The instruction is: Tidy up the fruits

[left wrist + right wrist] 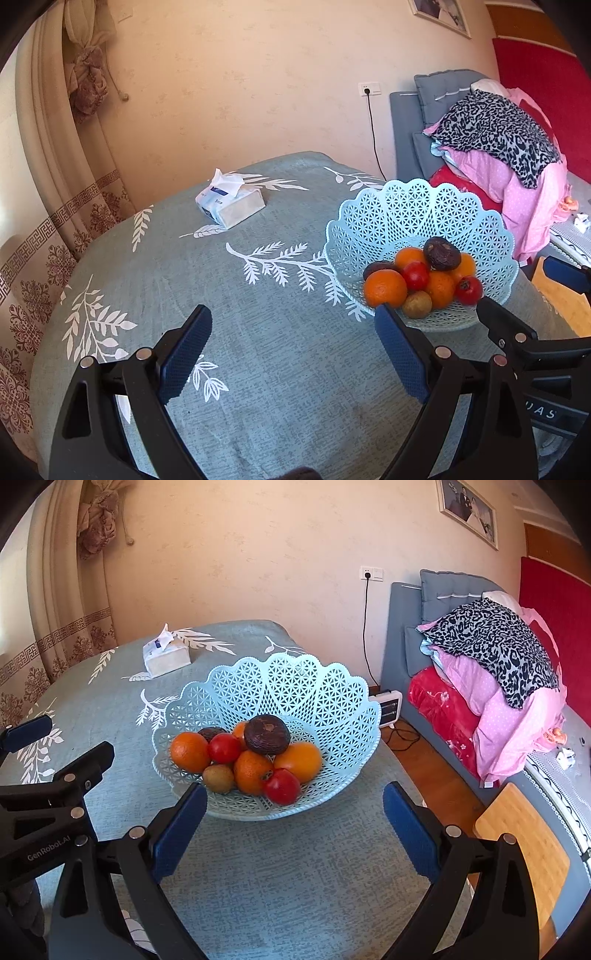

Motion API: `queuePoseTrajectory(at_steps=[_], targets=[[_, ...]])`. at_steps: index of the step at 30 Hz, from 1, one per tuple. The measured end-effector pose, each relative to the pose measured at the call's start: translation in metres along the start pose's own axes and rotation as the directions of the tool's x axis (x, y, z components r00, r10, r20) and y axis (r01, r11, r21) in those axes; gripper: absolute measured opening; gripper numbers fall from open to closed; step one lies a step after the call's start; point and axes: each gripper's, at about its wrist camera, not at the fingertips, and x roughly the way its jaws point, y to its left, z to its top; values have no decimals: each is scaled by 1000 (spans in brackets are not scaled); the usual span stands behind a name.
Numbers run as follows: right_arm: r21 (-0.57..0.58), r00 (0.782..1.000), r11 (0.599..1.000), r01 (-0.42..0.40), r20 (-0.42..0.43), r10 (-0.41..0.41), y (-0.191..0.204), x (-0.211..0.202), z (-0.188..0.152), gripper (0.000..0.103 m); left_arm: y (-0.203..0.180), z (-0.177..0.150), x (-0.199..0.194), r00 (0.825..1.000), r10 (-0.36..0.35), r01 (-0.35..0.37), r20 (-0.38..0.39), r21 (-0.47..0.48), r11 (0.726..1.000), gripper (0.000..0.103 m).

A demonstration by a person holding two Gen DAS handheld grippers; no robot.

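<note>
Over the round table (258, 332) with its grey-green leaf-print cloth, the left gripper (293, 354) hangs with its blue-padded jaws spread wide and nothing between them, only bare cloth beneath. Beside it to the right, the right gripper (295, 830) is likewise spread wide and empty; its pads sit just short of the near rim of the basket, not touching it.

The pale blue lattice basket (332, 701) stands on the right side of the table, scalloped rim upright. All the fruit lies heaped in its bottom: an orange (189, 751) at the left, a red tomato (224, 747) next to it, a brownish kiwi (218, 778) at the front, a second orange (252, 771) in the middle, a dark wrinkled avocado (266, 734) on top of the pile, another tomato (281, 785) at the front right and a large orange (298, 761) at the right. A second dark fruit peeks out behind the left orange.

Far on the table's left lies a tissue pack (231, 203), well apart from the basket. Beyond the table on the right stand a grey sofa (399, 657) piled with pink and leopard-print bedding (498, 653), and a small heater (389, 703) on the floor
</note>
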Motion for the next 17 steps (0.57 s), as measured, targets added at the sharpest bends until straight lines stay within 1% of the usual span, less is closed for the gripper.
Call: queuePoseTrajectory(at_steps=[9,13,17], targets=[[5,1000,1000,-1,-6,1,0,1,0,97,-1,-1,-1,1000,7,-7,5,7,1000,89],[6,1000,1000,-2,-7,3,0,1,0,97,1,0,1,1000,-2,2,-16,-5,1000,89],[7,1000,1000,-11,-11,11,2,1,0,97,5,-2,3,999,4,-5,-34,-16,1000,89]])
